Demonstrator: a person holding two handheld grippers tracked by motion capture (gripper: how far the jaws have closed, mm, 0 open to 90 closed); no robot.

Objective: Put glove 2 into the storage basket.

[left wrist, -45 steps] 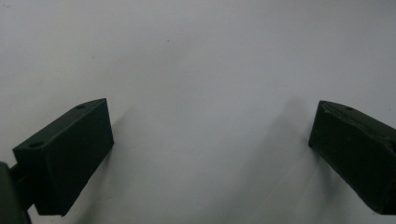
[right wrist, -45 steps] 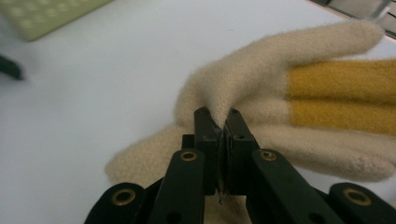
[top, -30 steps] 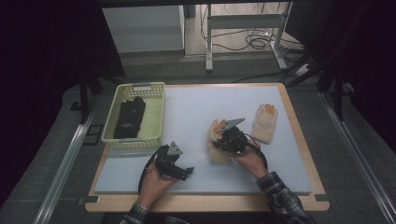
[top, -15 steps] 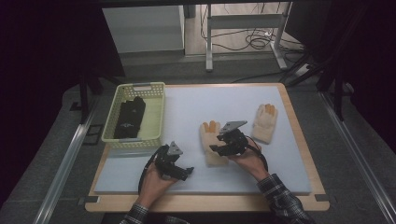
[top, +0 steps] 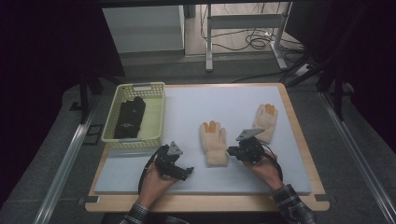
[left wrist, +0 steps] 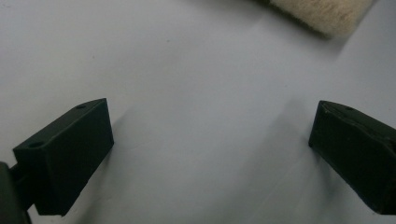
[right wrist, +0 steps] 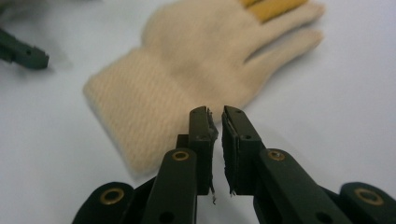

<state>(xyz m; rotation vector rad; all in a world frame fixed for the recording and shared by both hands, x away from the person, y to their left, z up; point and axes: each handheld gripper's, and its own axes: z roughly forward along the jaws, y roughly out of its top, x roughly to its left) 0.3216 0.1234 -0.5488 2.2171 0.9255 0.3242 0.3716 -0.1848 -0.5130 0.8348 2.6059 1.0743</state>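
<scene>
My right gripper (right wrist: 215, 116) is nearly closed, holding nothing, just beside the cream glove (right wrist: 187, 74). My left gripper (left wrist: 210, 140) is spread wide over the bare table (left wrist: 187, 70).

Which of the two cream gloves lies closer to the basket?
The middle glove, beside the right tool; the other glove lies farther right, away from the basket.

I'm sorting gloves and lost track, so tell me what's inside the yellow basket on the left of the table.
Inside the yellow basket, the high view shows dark black fabric, apparently a glove or gloves, lying flat along its floor. Anything underneath it is covered and can't be seen.
</scene>
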